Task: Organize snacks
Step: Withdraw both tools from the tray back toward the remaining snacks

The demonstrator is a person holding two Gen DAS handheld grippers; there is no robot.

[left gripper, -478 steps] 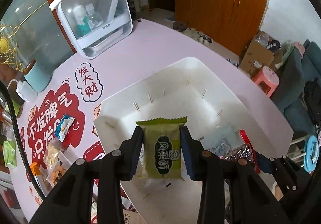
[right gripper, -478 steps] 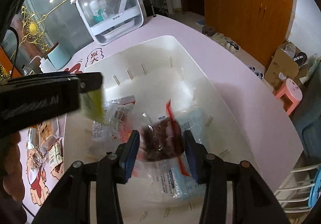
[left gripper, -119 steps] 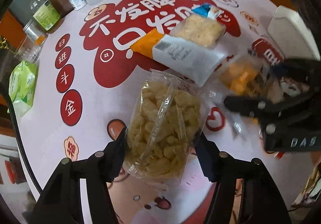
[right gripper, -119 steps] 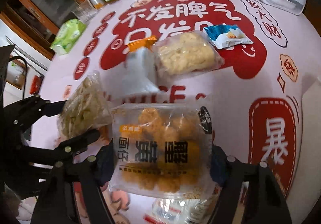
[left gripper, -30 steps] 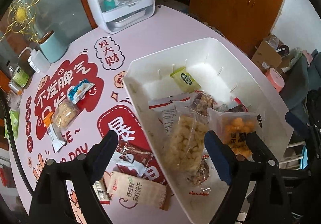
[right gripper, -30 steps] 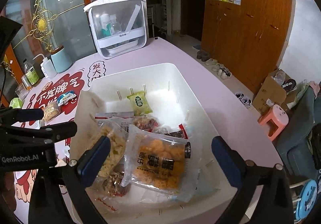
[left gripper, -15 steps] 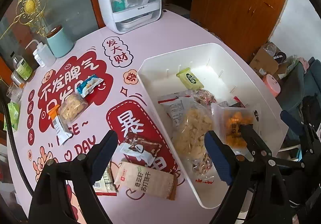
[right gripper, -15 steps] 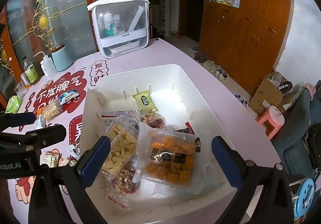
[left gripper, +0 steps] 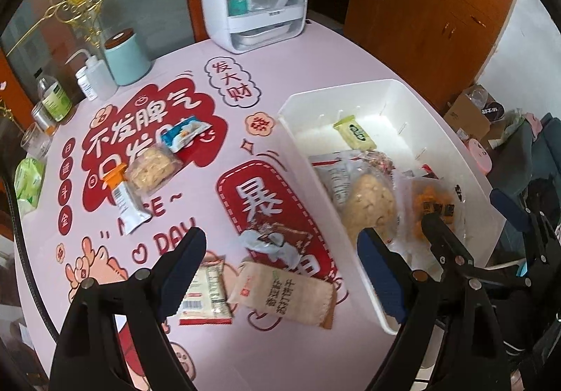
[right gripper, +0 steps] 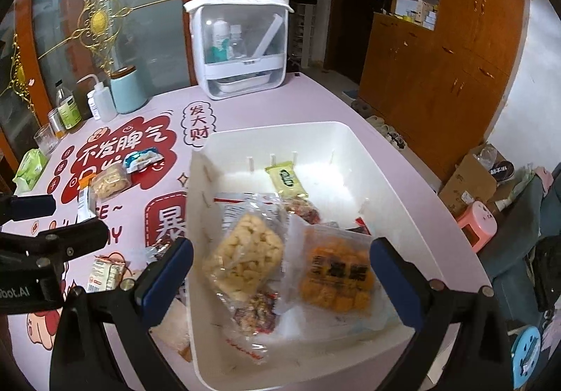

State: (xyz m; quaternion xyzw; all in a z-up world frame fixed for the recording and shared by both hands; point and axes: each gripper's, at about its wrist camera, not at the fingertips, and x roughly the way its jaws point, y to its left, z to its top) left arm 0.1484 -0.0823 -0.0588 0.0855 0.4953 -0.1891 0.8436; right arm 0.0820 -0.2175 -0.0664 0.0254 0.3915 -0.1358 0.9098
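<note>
Both jaws stand wide and empty: the left gripper (left gripper: pixel 277 264) hangs over packets near the table's (left gripper: pixel 322 51) front edge, the right gripper (right gripper: pixel 280 257) over the white bin (right gripper: pixel 413 201) holding puffed-corn bag (right gripper: pixel 245 257) and orange-snack bag (right gripper: pixel 336 275).
</note>
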